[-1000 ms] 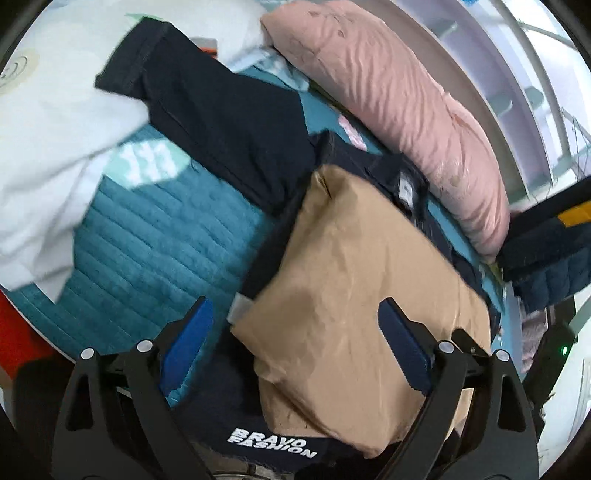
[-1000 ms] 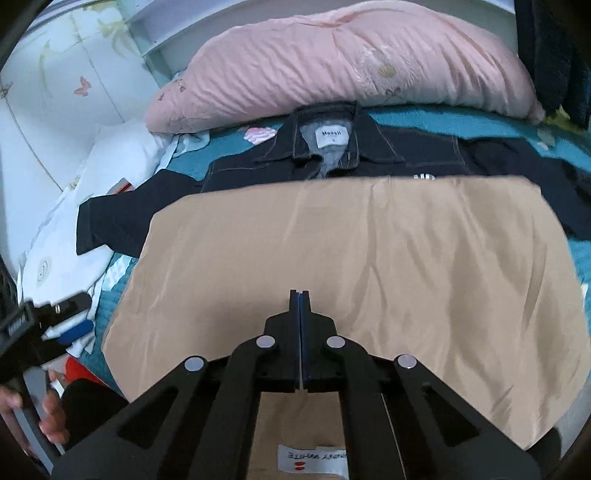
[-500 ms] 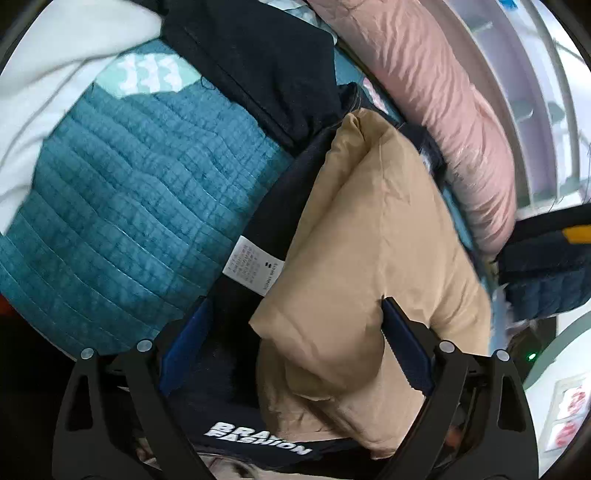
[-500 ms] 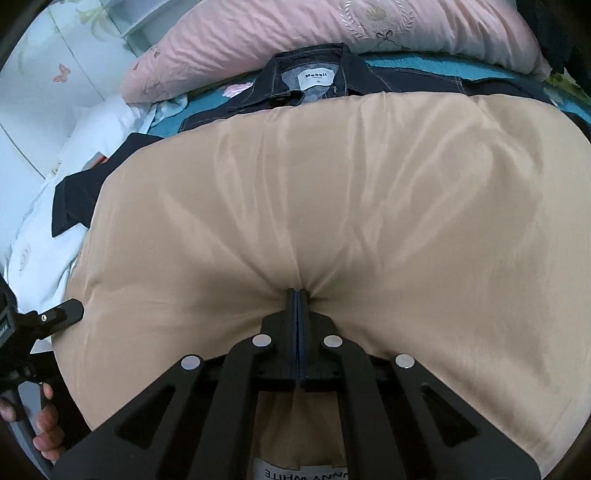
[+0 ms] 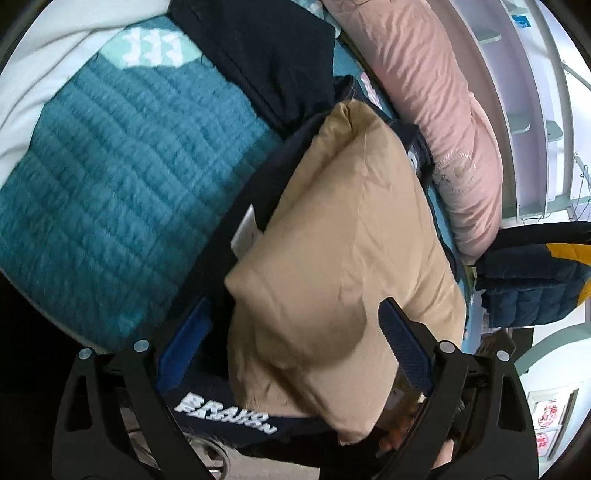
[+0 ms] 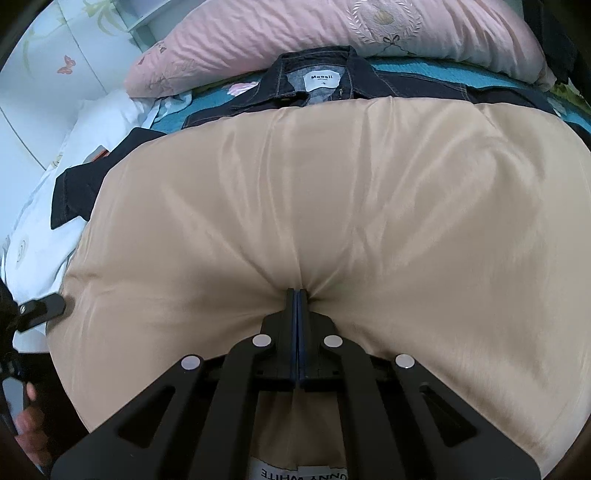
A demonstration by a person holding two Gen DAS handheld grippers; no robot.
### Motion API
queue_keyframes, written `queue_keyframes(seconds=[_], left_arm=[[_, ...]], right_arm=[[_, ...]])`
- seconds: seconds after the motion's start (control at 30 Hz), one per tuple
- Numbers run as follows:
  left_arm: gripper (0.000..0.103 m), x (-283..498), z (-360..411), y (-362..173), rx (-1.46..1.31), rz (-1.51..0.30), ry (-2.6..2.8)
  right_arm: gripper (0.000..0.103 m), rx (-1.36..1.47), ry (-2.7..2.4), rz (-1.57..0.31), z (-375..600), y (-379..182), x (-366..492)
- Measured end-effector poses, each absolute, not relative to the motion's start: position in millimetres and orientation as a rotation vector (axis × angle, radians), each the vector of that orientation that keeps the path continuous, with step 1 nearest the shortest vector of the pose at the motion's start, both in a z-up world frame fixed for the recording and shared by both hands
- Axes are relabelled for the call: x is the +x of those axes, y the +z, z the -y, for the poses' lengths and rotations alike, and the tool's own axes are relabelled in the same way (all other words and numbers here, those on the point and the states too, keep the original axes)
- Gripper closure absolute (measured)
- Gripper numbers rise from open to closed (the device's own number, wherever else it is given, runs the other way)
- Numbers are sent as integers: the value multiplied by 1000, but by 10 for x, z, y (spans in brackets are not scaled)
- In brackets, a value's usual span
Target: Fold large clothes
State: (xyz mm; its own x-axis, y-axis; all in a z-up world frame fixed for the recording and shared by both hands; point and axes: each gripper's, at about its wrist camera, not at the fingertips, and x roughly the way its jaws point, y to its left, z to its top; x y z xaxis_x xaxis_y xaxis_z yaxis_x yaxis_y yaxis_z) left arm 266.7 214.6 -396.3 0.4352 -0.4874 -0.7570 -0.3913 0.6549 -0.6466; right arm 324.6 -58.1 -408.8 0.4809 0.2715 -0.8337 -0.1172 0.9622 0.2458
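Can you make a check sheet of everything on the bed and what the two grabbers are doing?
Surface: teal quilted bed cover.
Job's things: tan garment lying over a dark denim jacket.
Clutter: pink pillow, white bedding, navy quilted item.
Grippers: right gripper shut on the tan garment; left gripper open, straddling the garment's edge.
Cables: nothing seen.
Surroundings: white shelving behind the pillow.

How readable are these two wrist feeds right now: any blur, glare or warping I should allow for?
Left wrist view: teal quilt smeared by motion blur at left; tan garment sharper; strong fisheye curve and black corners. Right wrist view: crisp, the denim jacket collar label sharp; soft sheen on the tan fabric, no harsh glare; right gripper sharp; edges bowed.
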Motion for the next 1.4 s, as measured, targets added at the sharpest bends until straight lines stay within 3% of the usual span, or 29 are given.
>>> queue_keyframes(seconds=[0.2,0.4,0.43,0.57,0.67,1.0,1.13,1.27,1.4], left_arm=[[12,2548,-2165,-4162,-1083,-1207,-100],[12,2698,-2081,-4132,-1014,-1170,-58],[18,2715,-2058,-4096,-1000,-1166,-63],[65,2793,-1917,-3922,-886,-1155,-127],[80,2790,-1867,-3832,-847,-1128,-144],[85,2776,-1739,-3602,-744,-1057,-144],[85,2738,-1689,-3438,-733,-1008,-211],[85,2741,-1472,-3247,-703,-975,-305],[85,2767,-1314,-3022,-645,-930,-348]], right_arm=[[103,161,242,-1042,577,-4083,3245],[103,159,247,-1038,577,-4082,3236],[103,160,246,-1037,580,-4084,3236],[103,156,242,-1031,575,-4078,3230],[103,157,245,-1025,579,-4071,3218],[101,118,230,-950,497,-3719,2845],[102,148,241,-1049,464,-4017,2821],[103,280,254,-1050,598,-4208,2881],[102,389,243,-1029,752,-3897,2917]])
